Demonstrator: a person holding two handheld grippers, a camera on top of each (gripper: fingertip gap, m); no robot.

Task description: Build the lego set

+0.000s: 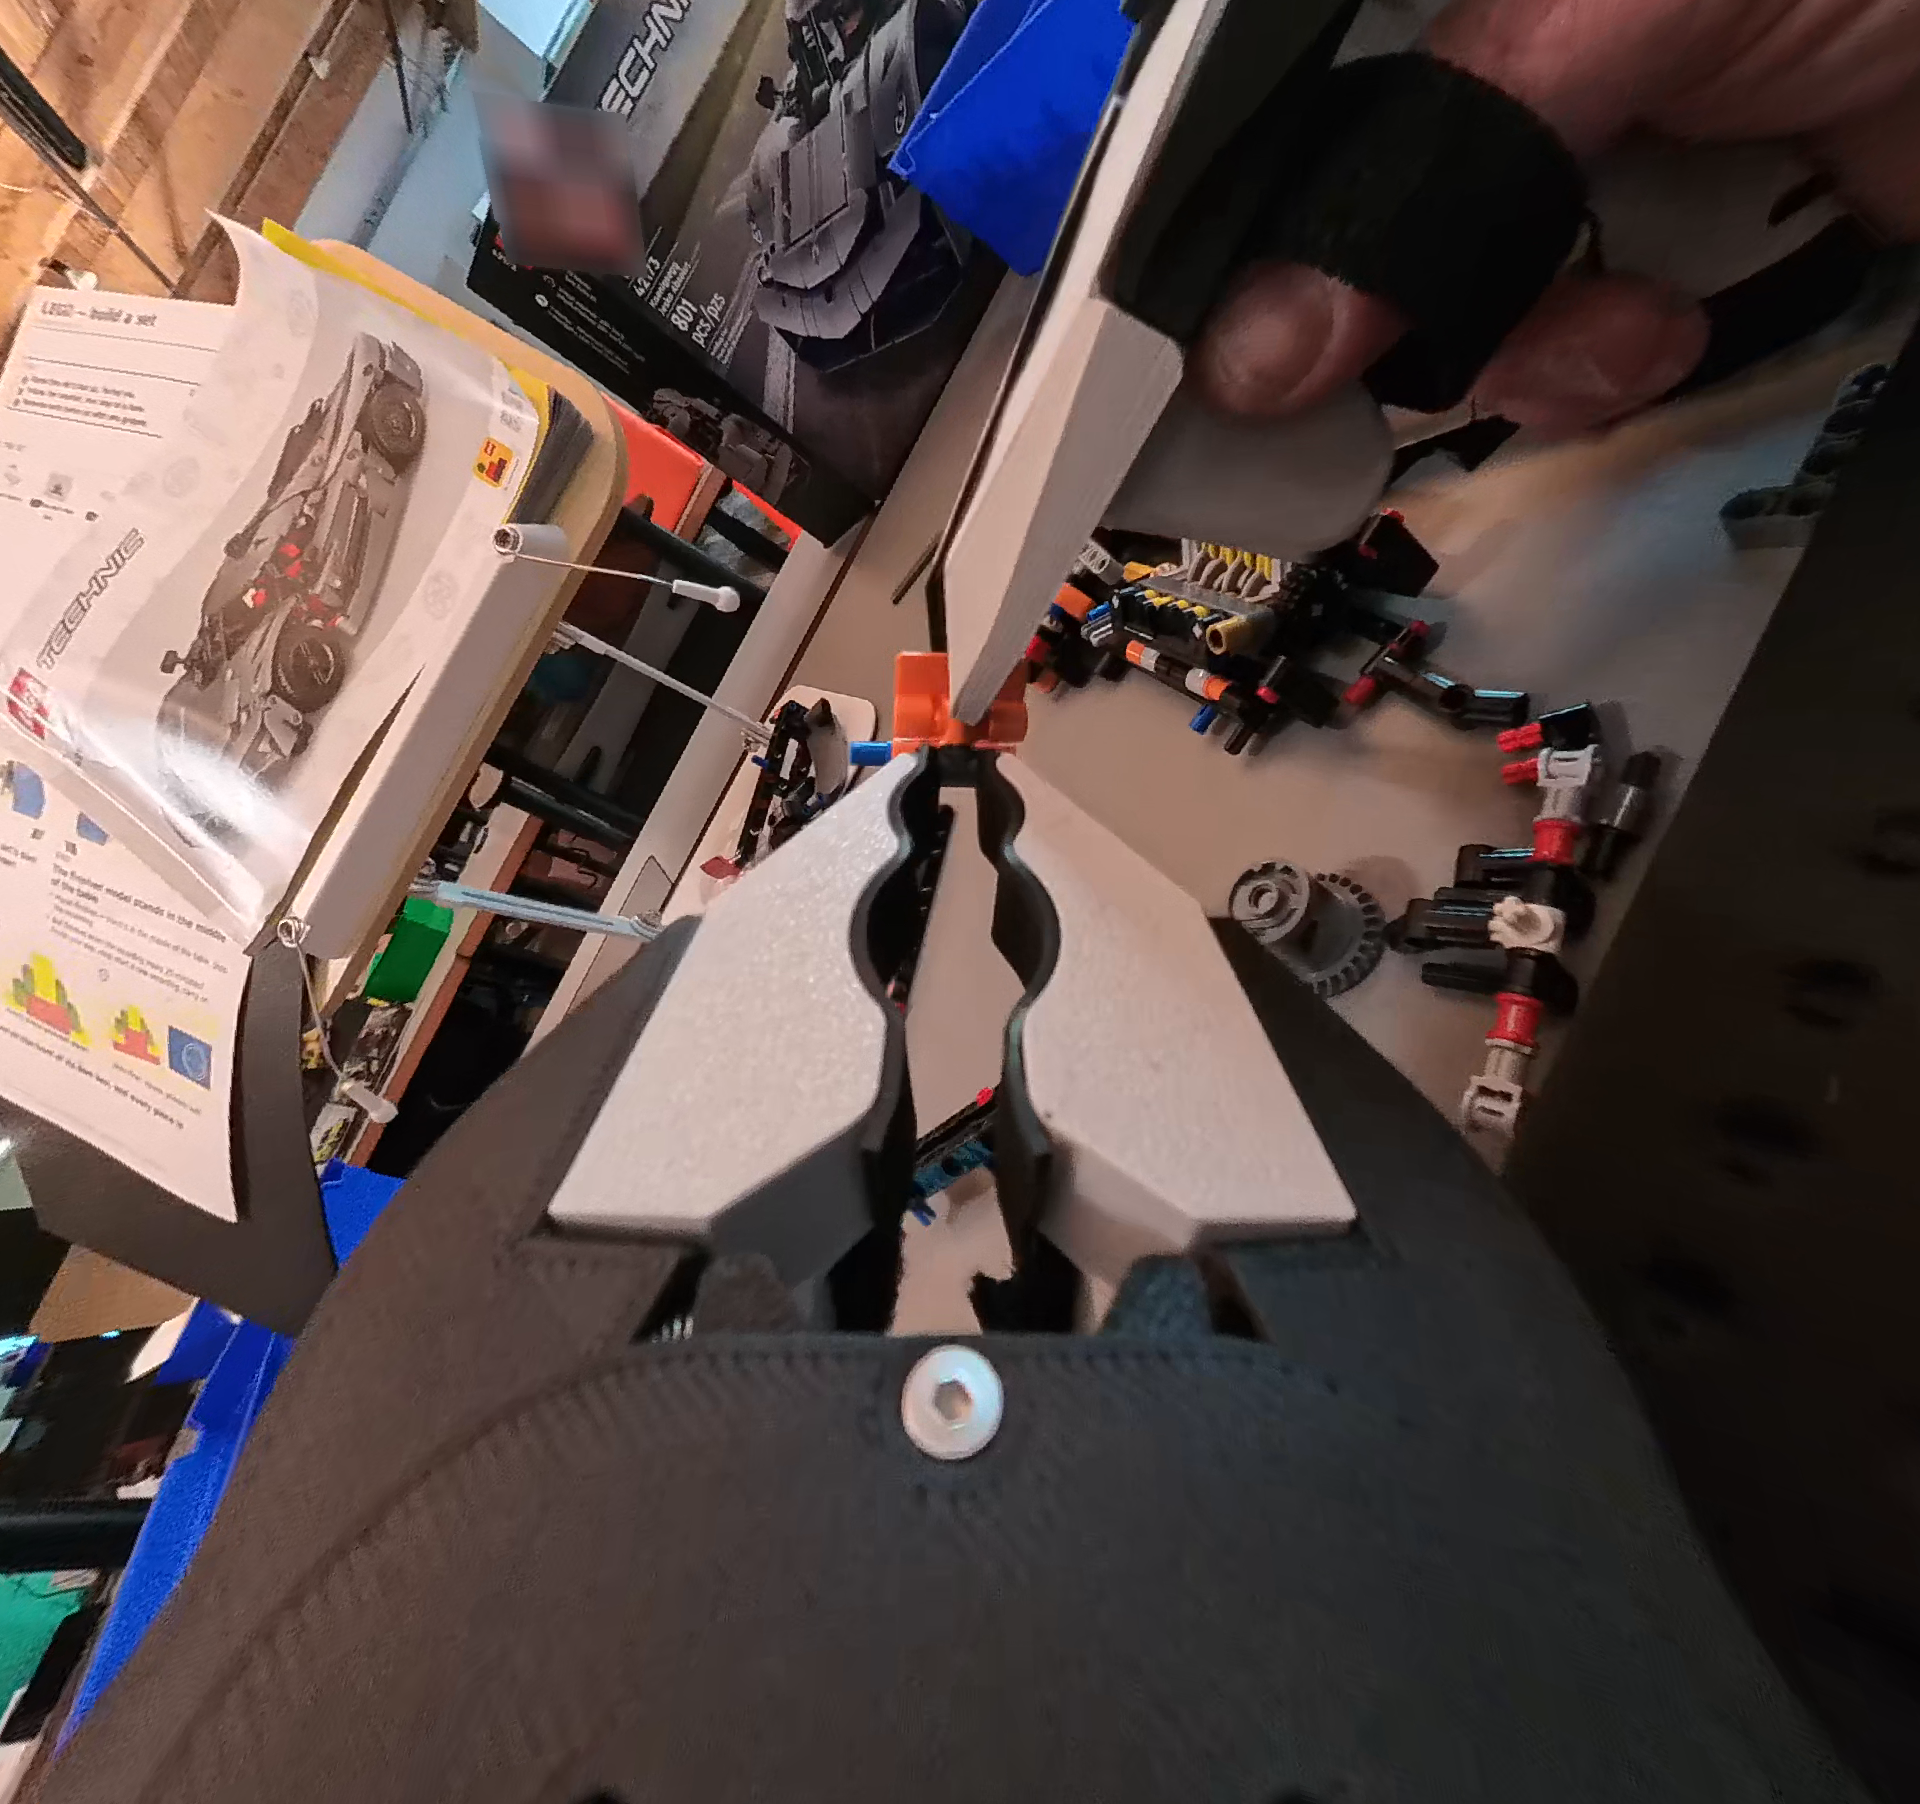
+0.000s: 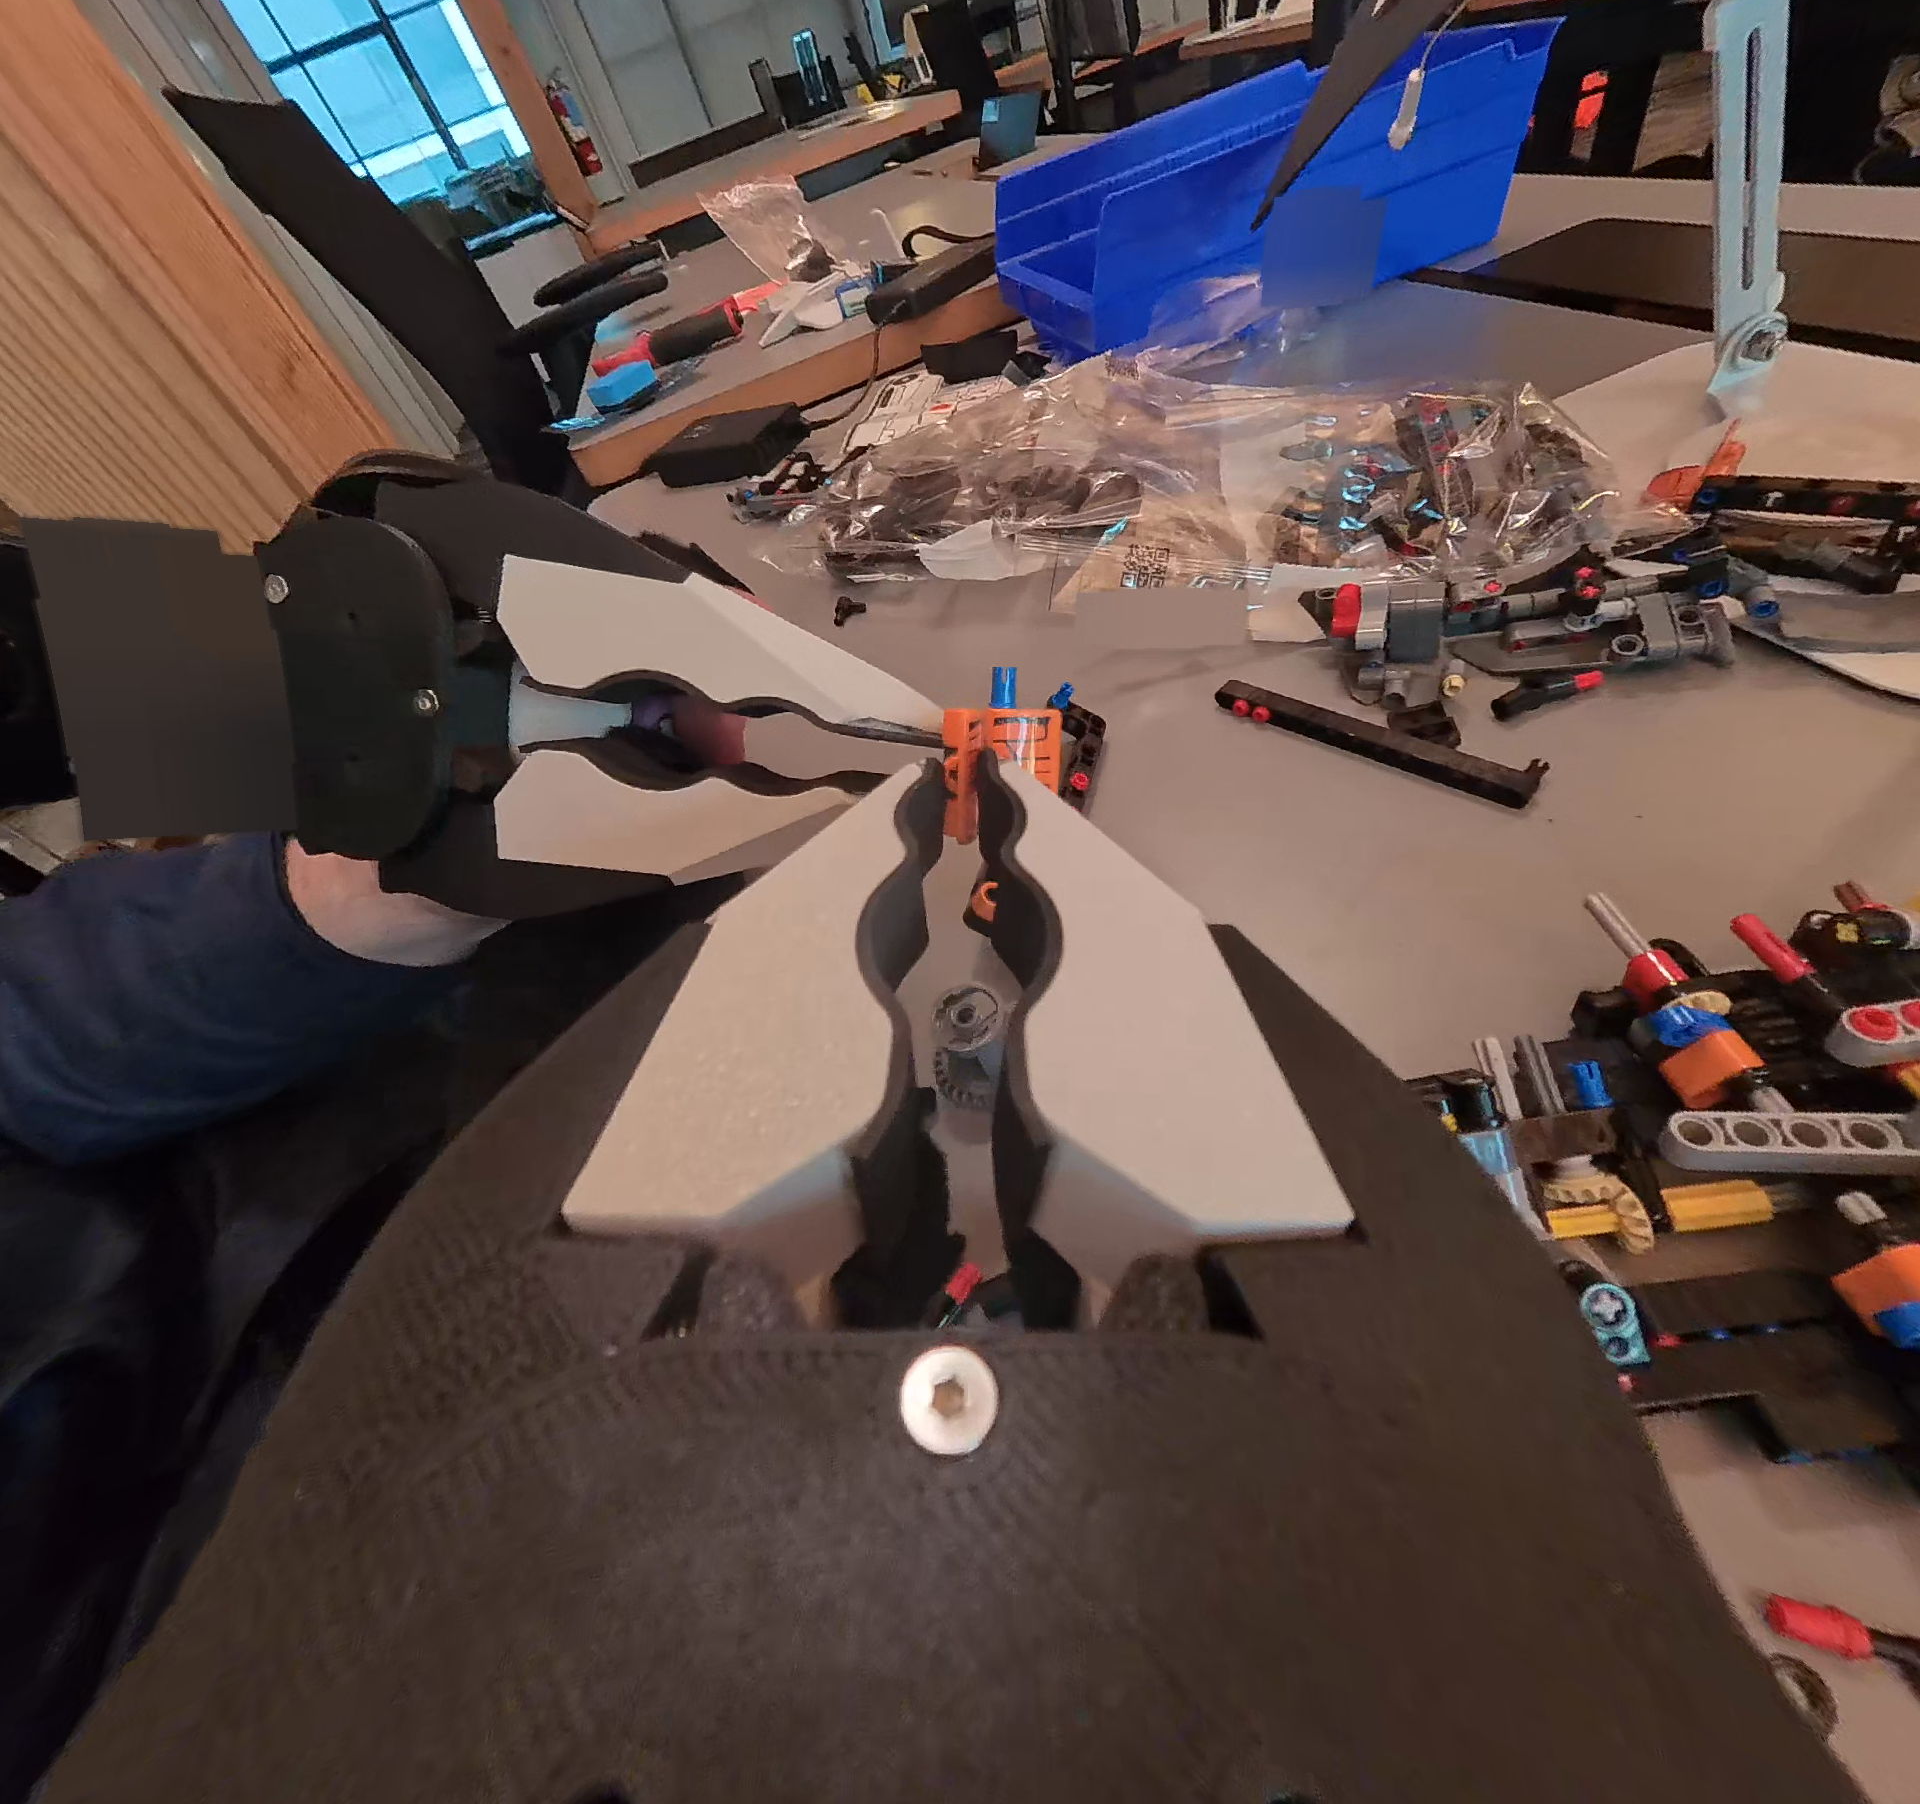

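Note:
A small sub-assembly with an orange part (image 1: 920, 705) (image 2: 1003, 741), a black frame (image 2: 1081, 741) and blue pins is held above the grey table (image 2: 1299, 881). My left gripper (image 1: 961, 767) is shut on a thin black beam of this assembly. It also shows at the left of the right wrist view (image 2: 925, 736). My right gripper (image 2: 961, 778) is shut on the orange part. In the left wrist view it comes in from the upper right, its fingertips (image 1: 977, 694) on the orange part. The two grippers meet tip to tip.
A part-built chassis (image 1: 1195, 622) (image 2: 1766, 1131) and loose sub-assemblies (image 1: 1527, 881) lie on the table, with a grey gear (image 1: 1309, 907) (image 2: 966, 1016) below the grippers. A long black beam (image 2: 1371, 741), bags of parts (image 2: 1143, 487), a blue bin (image 2: 1247, 196), the instruction booklet (image 1: 260, 611) and the set's box (image 1: 748, 144) stand around. My two grippers' fingertips are within a few centimetres of each other.

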